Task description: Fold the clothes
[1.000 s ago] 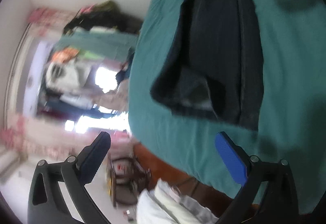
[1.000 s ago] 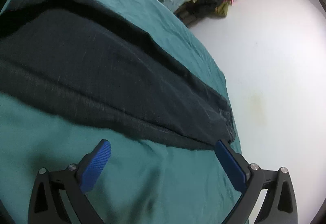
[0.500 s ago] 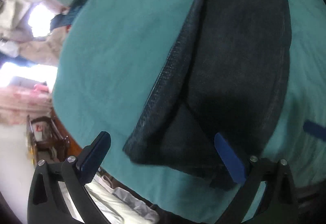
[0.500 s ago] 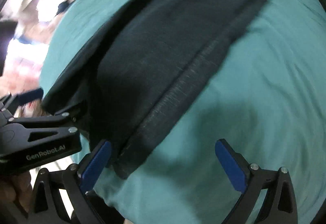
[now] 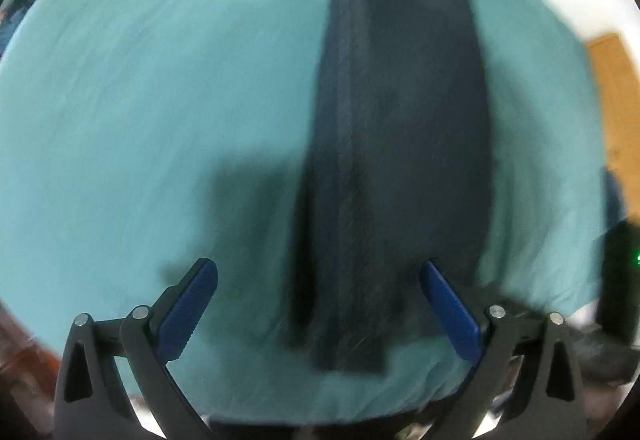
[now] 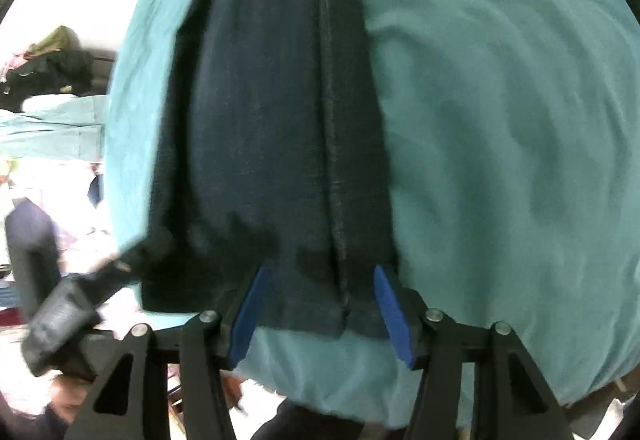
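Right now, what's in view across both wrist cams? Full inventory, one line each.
Dark garment: one, navy-black, lying lengthwise on the bed, near hem at the bed edge.
Bedsheet: one, teal, covering the bed under the garment.
Clothes pile: one heap, dark and olive, in the background left of the bed; blurred.
Wooden panel: one, orange-brown, far right of the left wrist view.
Left claw: one, black with blue pads, open, straddling the garment's near end.
Right claw: one, black with blue pads, partly closed around the hem, not pinching it.
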